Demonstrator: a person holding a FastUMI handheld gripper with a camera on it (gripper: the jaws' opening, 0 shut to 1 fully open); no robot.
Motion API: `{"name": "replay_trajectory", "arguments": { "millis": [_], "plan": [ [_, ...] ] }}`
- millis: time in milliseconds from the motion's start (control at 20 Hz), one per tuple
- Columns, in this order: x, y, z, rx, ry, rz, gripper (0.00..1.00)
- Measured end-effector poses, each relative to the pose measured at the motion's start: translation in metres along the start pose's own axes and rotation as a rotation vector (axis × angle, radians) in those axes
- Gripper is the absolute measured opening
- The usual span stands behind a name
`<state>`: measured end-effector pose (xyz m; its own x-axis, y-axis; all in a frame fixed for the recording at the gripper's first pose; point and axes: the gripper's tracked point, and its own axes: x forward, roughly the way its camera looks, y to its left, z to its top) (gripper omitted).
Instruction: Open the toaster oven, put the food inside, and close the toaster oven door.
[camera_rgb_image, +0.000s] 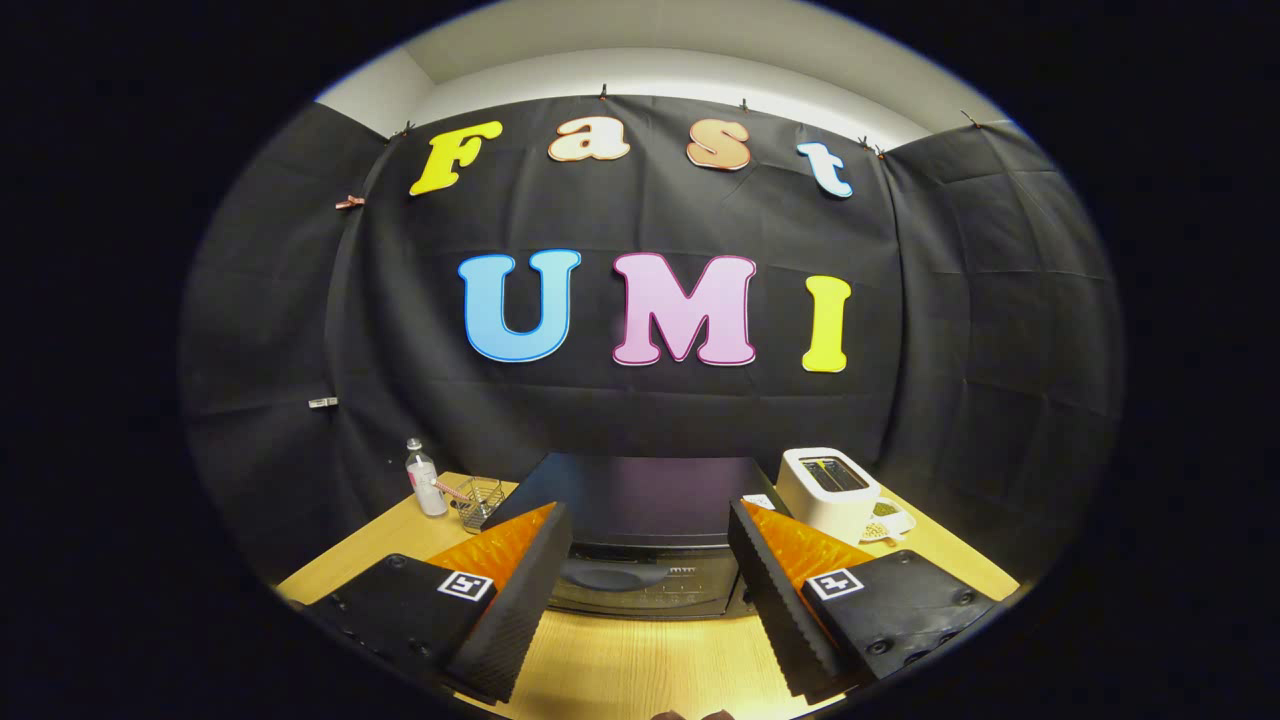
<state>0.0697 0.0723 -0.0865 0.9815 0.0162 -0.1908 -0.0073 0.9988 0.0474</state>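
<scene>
A black toaster oven (645, 520) stands on the wooden table (620, 665), just ahead of my fingers. Its door is closed, and the dark handle (612, 575) runs across the upper front, showing in the gap between my fingers. My gripper (650, 530) hovers above the table in front of the oven, open wide, with nothing between its fingers. I see the oven's flat top from slightly above.
A white slot toaster (830, 487) stands to the right of the oven, with a small dish of food (888, 522) beside it. To the oven's left are a clear bottle (424, 480) and a small wire basket (481, 500). Black cloth walls close in the table.
</scene>
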Motion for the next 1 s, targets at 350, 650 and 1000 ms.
{"name": "replay_trajectory", "arguments": {
  "millis": [350, 650, 1000],
  "plan": [
    [0.057, 0.017, -0.052, -0.031, 0.089, -0.036, 0.98],
    [0.088, 0.029, -0.090, -0.030, 0.161, -0.039, 0.98],
    [0.088, 0.030, -0.110, -0.001, 0.210, -0.030, 0.98]
  ]
}}
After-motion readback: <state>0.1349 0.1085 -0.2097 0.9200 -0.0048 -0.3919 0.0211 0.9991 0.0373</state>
